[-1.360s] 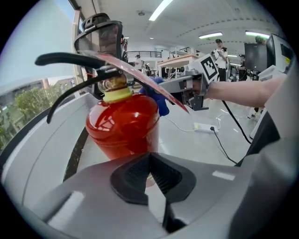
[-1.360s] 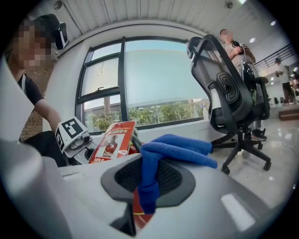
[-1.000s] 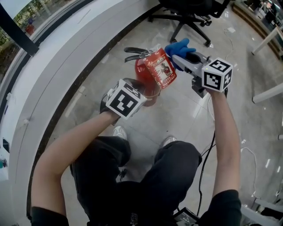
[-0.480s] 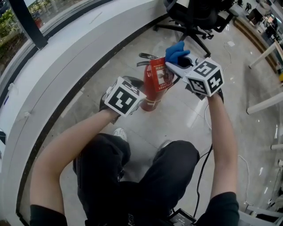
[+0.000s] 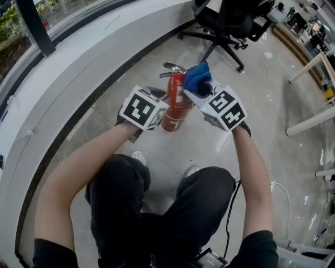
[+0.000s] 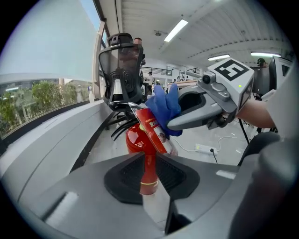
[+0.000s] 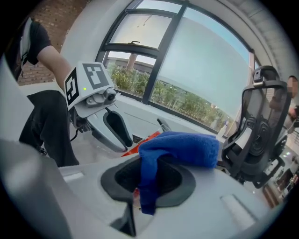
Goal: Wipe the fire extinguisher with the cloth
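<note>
Here, a person sits facing a curved white sill (image 5: 78, 78) under a window, a hand-held gripper in each hand. The fire extinguisher (image 5: 176, 107) appears to stand on the glossy pale floor (image 5: 209, 141) just ahead of the person's knees, between the two grippers.

The left gripper (image 6: 150, 163) has just been opening its jaws. They now stand partly apart with nothing clamped. The extinguisher's red body shows through the gap, just beyond the tips. The right gripper (image 7: 140, 196) is closed on the blue cloth (image 5: 198, 77), whose bunched free end rests against the top of the extinguisher, near the black lever handle (image 5: 172, 68).

The extinguisher is a smooth, shiny red cylinder with a printed label (image 6: 156, 130) on its side. It is probably steel, so likely heavy and rigid. Its rounded, glossy paint would give the pads little purchase, and it could tip if pushed high up. The neck or handle looks the surest place to steady it. The cloth is soft, fuzzy and light, and it folds limply over the jaws.

A black mesh office chair (image 5: 230, 15) stands behind.
</note>
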Tool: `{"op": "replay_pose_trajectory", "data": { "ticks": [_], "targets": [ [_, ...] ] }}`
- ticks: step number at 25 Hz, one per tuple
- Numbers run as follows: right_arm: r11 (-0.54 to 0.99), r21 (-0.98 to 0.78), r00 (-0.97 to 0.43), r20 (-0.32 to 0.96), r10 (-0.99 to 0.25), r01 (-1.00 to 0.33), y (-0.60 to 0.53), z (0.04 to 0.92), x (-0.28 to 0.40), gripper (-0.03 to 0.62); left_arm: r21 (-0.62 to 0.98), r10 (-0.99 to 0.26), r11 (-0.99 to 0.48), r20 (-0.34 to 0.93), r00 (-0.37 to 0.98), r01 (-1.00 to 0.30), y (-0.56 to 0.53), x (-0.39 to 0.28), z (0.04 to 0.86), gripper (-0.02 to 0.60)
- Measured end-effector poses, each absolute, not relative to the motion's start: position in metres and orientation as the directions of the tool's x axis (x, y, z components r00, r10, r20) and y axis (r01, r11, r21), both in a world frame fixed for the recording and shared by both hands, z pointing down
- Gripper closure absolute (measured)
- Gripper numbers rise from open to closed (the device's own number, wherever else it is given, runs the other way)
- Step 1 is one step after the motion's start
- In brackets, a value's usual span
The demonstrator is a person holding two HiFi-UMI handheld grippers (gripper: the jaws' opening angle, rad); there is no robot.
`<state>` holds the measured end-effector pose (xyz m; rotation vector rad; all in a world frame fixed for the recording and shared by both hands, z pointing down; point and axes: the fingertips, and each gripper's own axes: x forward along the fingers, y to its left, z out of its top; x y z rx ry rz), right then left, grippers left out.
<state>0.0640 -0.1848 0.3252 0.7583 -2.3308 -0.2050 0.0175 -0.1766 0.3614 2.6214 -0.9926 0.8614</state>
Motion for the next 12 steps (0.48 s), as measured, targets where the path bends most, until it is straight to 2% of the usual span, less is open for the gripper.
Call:
{"op": "replay_pose_trajectory", "data": {
  "ticks": [8, 12],
  "targets": [
    [0.883, 0.294, -0.674, 0.571, -0.469, -0.365, -0.162, 0.343, 0.032, 0.526, -0.03, -0.508, -0.779, 0.615, 0.603, -0.626, -0.176, 0.022, 0.374, 0.517],
    [0.872, 0.276, -0.724, 0.486, -0.49, -0.405, -0.173, 0.313, 0.012, 0.526, -0.044, -0.481, -0.807, 0.628, 0.612, -0.589, -0.161, 0.024, 0.376, 0.535]
  ]
}}
